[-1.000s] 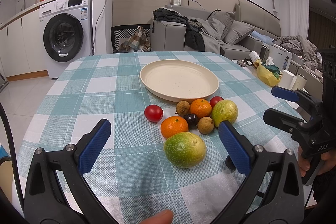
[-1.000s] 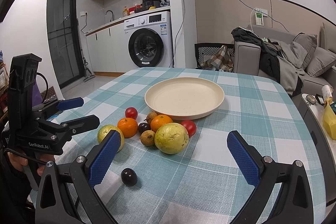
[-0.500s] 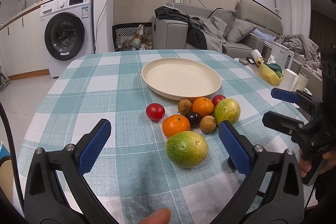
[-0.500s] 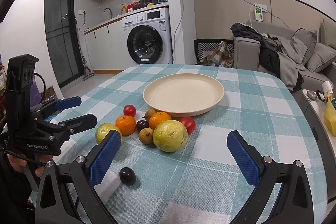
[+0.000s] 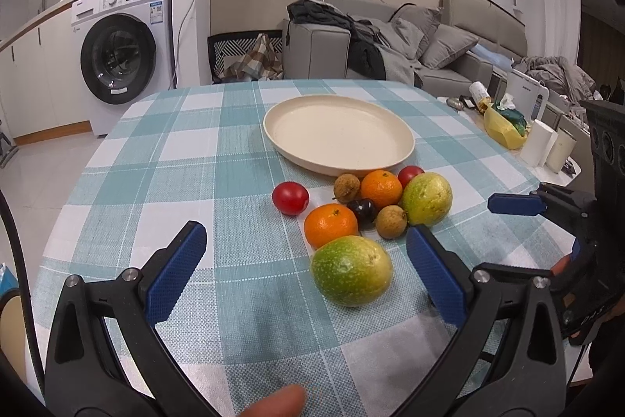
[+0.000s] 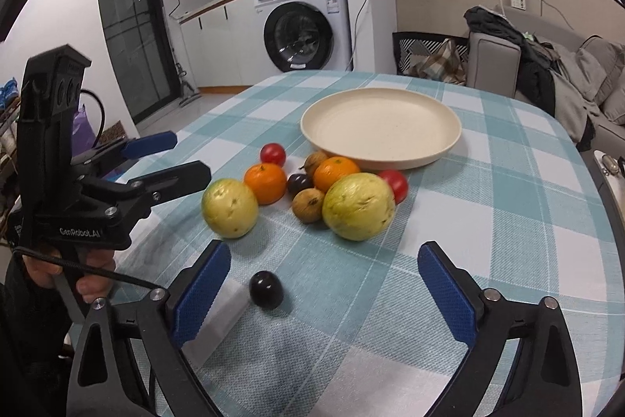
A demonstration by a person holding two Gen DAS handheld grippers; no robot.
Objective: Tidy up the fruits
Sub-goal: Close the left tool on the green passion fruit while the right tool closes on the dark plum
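An empty cream plate (image 5: 338,135) (image 6: 381,127) sits on the checked tablecloth. In front of it lies a cluster of fruit: two oranges (image 5: 330,224), two green guavas (image 5: 351,270) (image 6: 358,206), red tomatoes (image 5: 290,197), brown longans (image 5: 390,221) and a dark plum (image 5: 361,209). A lone dark plum (image 6: 266,289) lies nearest the right gripper. My left gripper (image 5: 308,274) is open, its jaws either side of the near guava. My right gripper (image 6: 324,286) is open and empty, just above the lone plum.
The round table's edge (image 5: 78,182) drops off on the left toward the floor and a washing machine (image 5: 117,53). A side surface with a yellow bag and paper rolls (image 5: 543,143) stands on the right. A sofa (image 5: 390,45) is behind the table.
Both grippers have moved forward and lower toward the fruit; the fruit looks larger and nearer. Both stay open. No fruit has moved.
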